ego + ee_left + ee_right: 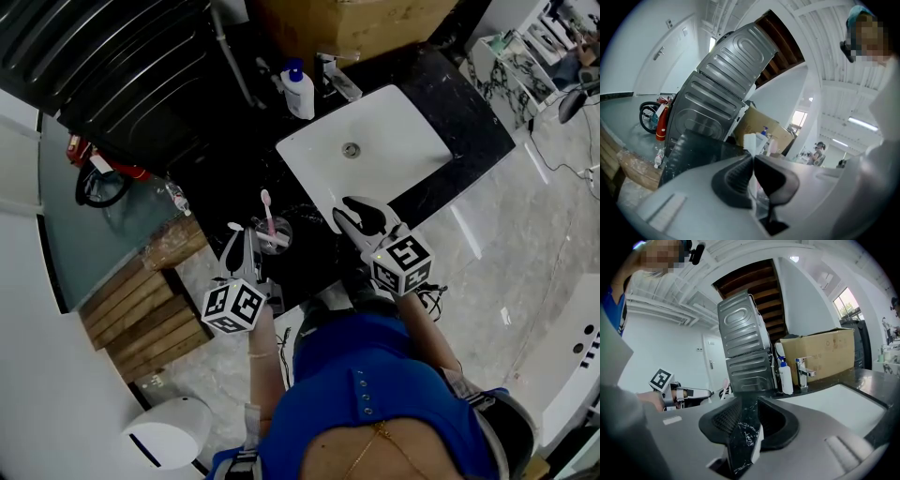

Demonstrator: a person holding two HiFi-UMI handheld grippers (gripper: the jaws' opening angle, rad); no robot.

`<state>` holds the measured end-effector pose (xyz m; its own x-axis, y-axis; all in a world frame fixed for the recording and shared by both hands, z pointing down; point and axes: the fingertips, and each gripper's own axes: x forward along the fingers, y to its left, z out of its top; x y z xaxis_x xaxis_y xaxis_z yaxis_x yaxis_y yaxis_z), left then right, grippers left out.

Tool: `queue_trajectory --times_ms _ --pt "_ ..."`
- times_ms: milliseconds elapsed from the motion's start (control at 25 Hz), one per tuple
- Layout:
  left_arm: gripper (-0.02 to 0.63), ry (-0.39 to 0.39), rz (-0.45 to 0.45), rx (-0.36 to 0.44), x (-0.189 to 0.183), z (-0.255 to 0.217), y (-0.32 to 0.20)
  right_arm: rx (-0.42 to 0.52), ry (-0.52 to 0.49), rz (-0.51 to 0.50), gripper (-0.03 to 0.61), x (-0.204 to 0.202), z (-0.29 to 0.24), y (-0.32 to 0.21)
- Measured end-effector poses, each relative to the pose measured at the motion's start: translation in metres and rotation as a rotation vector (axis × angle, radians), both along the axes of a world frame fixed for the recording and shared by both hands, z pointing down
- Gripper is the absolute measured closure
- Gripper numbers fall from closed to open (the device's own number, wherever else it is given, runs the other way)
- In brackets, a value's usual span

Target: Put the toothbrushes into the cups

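Count: two toothbrushes, one cup, two claws.

My left claw [242, 236] [753, 161] is clenched on the white toothbrush [749, 143], with the bristle head standing up past the claw tips. The pink toothbrush [266, 208] stands in the clear cup [278, 236], head up. The cup sits just beside the left claw at its 1 o'clock.

My right claw [361, 217] [749, 413] is released and empty, at the cup's 3 o'clock. It hovers over the near rim of the white sink [403, 141].

Surface: black marbled tabletop [450, 103]. A soap bottle [298, 91] and a tap [336, 75] stand at the sink's 11 o'clock, with a cardboard box [356, 23] behind them. The floor [525, 244] is pale stone.
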<state>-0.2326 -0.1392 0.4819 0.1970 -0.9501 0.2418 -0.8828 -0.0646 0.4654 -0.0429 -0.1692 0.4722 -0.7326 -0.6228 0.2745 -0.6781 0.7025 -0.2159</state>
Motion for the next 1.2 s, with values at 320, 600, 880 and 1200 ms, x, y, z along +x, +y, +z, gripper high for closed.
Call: queue_trajectory --times_ms 320,600,880,1200 --pt "0.603 -0.002 -0.004 0.007 0.0 0.001 0.0 0.002 -0.006 -0.014 0.466 -0.005 0.0 -0.002" --pt "0.559 0.011 0.003 0.047 0.0 -0.004 0.003 0.006 -0.01 -0.034 0.466 -0.015 -0.002 -0.002" --pt "0.523 0.002 -0.031 0.064 -0.009 -0.01 0.012 0.005 -0.015 -0.077 0.465 -0.033 -0.003 -0.002" --pt "0.52 -0.01 -0.056 0.06 -0.012 -0.013 0.027 0.008 -0.025 -0.153 0.467 -0.06 -0.004 0.003"
